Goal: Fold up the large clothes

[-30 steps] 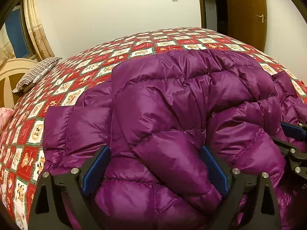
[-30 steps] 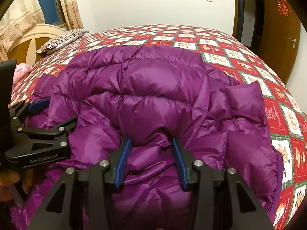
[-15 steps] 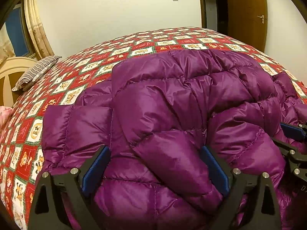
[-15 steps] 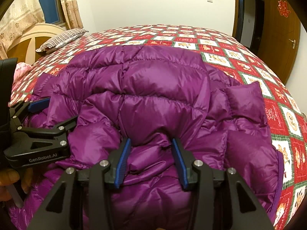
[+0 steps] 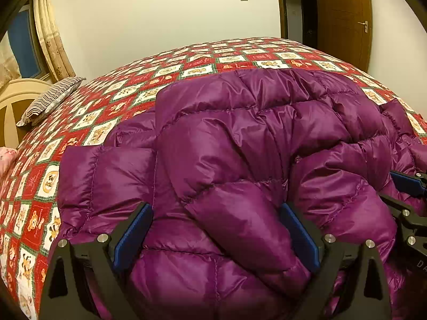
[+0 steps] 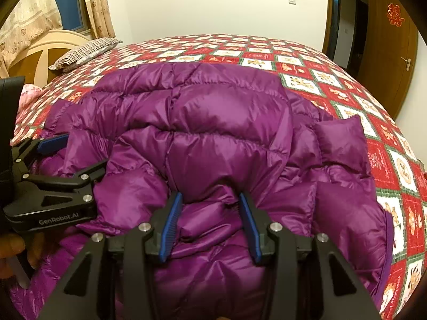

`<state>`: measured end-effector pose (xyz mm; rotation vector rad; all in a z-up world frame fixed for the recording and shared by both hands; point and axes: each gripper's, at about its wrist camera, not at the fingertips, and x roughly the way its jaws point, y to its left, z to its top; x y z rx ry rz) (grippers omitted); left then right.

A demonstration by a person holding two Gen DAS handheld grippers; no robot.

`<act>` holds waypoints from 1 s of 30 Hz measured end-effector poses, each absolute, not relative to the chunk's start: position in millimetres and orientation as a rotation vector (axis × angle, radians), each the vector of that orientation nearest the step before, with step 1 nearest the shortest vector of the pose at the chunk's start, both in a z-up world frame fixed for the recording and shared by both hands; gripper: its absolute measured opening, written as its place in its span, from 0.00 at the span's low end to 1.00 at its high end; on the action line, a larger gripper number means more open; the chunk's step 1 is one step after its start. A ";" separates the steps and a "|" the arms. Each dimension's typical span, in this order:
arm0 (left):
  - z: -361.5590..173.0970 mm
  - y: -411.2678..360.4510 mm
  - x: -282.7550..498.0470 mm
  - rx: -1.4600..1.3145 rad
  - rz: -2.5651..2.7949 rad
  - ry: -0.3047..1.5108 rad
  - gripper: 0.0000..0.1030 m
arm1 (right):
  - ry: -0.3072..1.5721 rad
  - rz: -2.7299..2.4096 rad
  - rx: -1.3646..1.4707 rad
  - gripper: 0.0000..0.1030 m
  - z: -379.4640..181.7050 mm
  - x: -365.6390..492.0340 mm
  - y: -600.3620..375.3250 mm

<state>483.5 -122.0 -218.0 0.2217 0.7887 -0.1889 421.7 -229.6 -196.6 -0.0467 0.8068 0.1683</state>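
The right gripper (image 6: 210,224) stands at the near edge of the bed, its blue-padded fingers (image 6: 170,226) partly closed with a puffed fold of the purple quilted down jacket (image 6: 218,138) bunched between them and pressing against both pads: it is grasping the jacket. The left gripper (image 5: 216,234) stands just beside it on the left, fingers (image 5: 132,236) set wide apart over a broad bulge of the same jacket; the fabric fills the gap and reaches both pads, but whether they squeeze it cannot be told. In the right wrist view the left gripper (image 6: 69,157) appears at the left border, with part of a hand (image 6: 16,250) below it. The jacket lies crumpled on the near half of the bed, one sleeve (image 6: 339,141) toward the right edge. Beyond it the red, white and green patchwork bedspread (image 5: 202,64) runs to the far edge. A striped pillow (image 5: 50,98) lies at the far left corner against a cream headboard (image 6: 45,50). Behind stand beige curtains (image 6: 96,5), a pale wall (image 5: 165,18) and a brown wooden door (image 5: 344,18).
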 end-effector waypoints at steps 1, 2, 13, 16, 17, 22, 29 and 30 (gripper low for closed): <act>-218.1 -122.1 483.6 0.222 -0.189 0.789 0.94 | 0.807 0.168 -0.047 0.46 -196.6 421.4 -229.4; -217.9 -122.1 483.5 0.223 -0.189 0.788 0.94 | 0.807 0.168 -0.048 0.46 -196.4 420.7 -227.8; -220.2 -122.6 482.9 0.242 -0.172 0.783 0.96 | 0.806 0.148 -0.086 0.46 -196.3 420.4 -223.2; -220.1 -123.6 482.9 0.240 -0.172 0.787 0.96 | 0.806 0.137 -0.106 0.46 -196.3 420.1 -221.0; -219.9 -122.1 483.4 0.231 -0.177 0.792 0.96 | 0.807 0.136 -0.109 0.46 -196.2 420.4 -220.9; -209.1 -128.4 486.4 0.270 -0.173 0.819 0.96 | 0.828 0.139 -0.111 0.46 -195.0 422.5 -220.7; -142.1 -131.3 496.0 0.243 -0.193 0.676 0.96 | 0.788 0.131 -0.019 0.54 -154.5 423.0 -234.1; -139.1 -133.0 505.6 0.229 -0.175 0.682 0.96 | 0.766 0.118 -0.010 0.54 -149.1 425.9 -234.2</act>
